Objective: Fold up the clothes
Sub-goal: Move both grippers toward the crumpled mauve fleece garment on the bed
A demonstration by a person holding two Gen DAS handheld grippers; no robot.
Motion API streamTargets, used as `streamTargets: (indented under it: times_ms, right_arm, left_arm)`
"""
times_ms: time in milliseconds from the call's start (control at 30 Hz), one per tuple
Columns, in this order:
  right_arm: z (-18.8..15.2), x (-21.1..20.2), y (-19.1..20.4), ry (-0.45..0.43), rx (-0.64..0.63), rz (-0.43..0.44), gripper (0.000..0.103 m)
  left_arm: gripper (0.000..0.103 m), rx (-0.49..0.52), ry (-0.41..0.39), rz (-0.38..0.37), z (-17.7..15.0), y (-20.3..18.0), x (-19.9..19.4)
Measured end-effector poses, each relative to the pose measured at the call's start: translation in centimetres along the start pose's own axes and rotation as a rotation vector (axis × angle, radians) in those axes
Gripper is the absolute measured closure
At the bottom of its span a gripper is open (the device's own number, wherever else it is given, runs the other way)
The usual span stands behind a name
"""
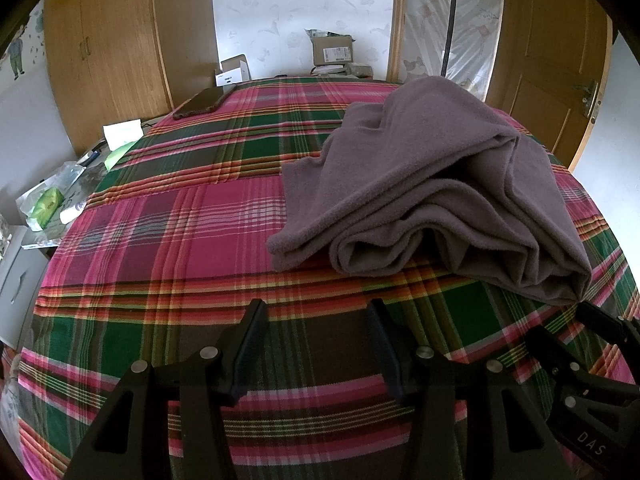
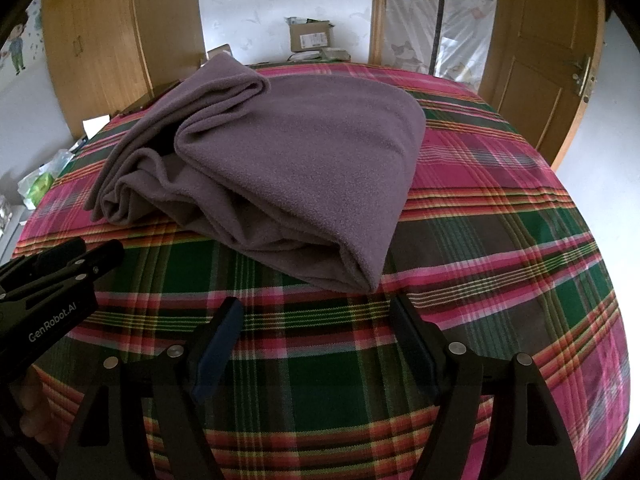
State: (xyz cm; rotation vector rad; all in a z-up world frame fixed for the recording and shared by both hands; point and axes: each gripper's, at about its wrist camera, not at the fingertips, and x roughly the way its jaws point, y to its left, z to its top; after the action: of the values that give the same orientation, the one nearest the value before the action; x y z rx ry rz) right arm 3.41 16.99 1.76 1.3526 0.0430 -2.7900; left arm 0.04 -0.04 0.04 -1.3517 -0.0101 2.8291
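Note:
A purple-grey fleece garment (image 1: 440, 184) lies loosely folded in several layers on the plaid bedspread (image 1: 180, 240). It also shows in the right wrist view (image 2: 288, 168). My left gripper (image 1: 316, 308) is open and empty, just short of the garment's near edge. It shows at the left edge of the right wrist view (image 2: 84, 256). My right gripper (image 2: 316, 308) is open and empty, just short of the garment's near folded corner. Its body shows at the lower right of the left wrist view (image 1: 592, 364).
A dark phone (image 1: 200, 102) lies at the bed's far left corner. Bags and packets (image 1: 52, 200) sit on a stand left of the bed. Cardboard boxes (image 1: 332, 50) stand beyond the far edge. Wooden wardrobe (image 1: 120, 40) and door (image 1: 556, 80) flank the room.

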Motion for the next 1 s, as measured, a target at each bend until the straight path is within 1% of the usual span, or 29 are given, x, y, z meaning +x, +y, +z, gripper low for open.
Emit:
streamTargets:
  times_ms: [267, 400, 467, 533, 600, 667, 767, 800, 833, 900, 967, 1000]
  right_arm:
    - [-0.1, -0.2, 0.5, 0.0, 0.001, 0.0, 0.026]
    - [0.0, -0.3, 0.3, 0.001, 0.008, 0.001, 0.026]
    - [0.0, -0.4, 0.4, 0.002, 0.01, -0.002, 0.025]
    - [0.0, -0.5, 0.5, 0.003, 0.01, -0.002, 0.024]
    - [-0.1, -0.5, 0.6, 0.003, 0.01, -0.002, 0.024]
    - [-0.1, -0.5, 0.7, 0.003, 0.0, -0.002, 0.024]
    - [0.1, -0.7, 0.6, -0.002, -0.037, 0.033, 0.024]
    - [0.2, -0.8, 0.6, -0.008, -0.057, 0.052, 0.029]
    - [0.3, -0.9, 0.6, -0.015, -0.076, 0.069, 0.037]
    - [0.7, -1.5, 0.7, -0.049, -0.109, 0.073, 0.045]
    - [1.5, -2.1, 0.4, -0.084, -0.122, 0.109, 0.051]
    - [2.0, -2.3, 0.2, -0.098, -0.129, 0.122, 0.056]
  left_arm:
    - [0.051, -0.003, 0.001, -0.004, -0.1, 0.1, -0.2]
    - [0.051, 0.005, -0.001, 0.008, 0.0, -0.1, 0.1]
    - [0.049, 0.005, 0.0, 0.019, 0.0, -0.1, 0.3]
    - [0.039, -0.006, 0.002, 0.026, -0.1, 0.1, 0.3]
    - [0.038, -0.024, 0.004, 0.017, -0.1, 0.5, 0.3]
    - [0.037, -0.02, 0.005, 0.022, -0.1, 0.4, 0.3]
    - [0.037, -0.022, 0.006, 0.016, -0.1, 0.5, 0.3]
    - [0.037, -0.024, 0.006, 0.011, -0.1, 0.6, 0.2]
    - [0.037, -0.025, 0.006, 0.006, -0.1, 0.6, 0.2]
    - [0.037, -0.031, 0.003, -0.009, -0.1, 0.8, 0.2]
    - [0.037, -0.049, 0.003, -0.04, 0.2, 1.4, 0.1]
    - [0.038, -0.059, 0.003, -0.055, 0.3, 1.6, 0.1]
